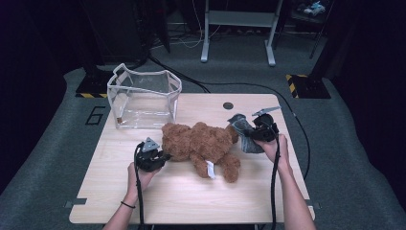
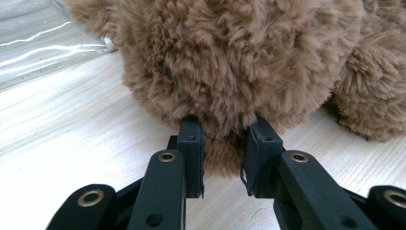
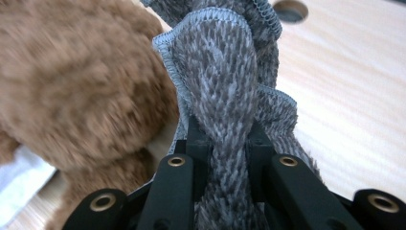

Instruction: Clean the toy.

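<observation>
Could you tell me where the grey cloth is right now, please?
In the high view the grey cloth is right of centre on the wooden table, gripped in the right tongs beside the brown teddy bear.

Table (image 1: 182,191): light wood top, round hole near the far edge
Teddy bear (image 1: 201,143): brown, lying at the middle
Clear bag (image 1: 143,98): standing at the far left corner

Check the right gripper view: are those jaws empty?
No: the right gripper is shut on a bunched fold of the grey cloth, which rises between its two jaws beside the teddy bear.
</observation>
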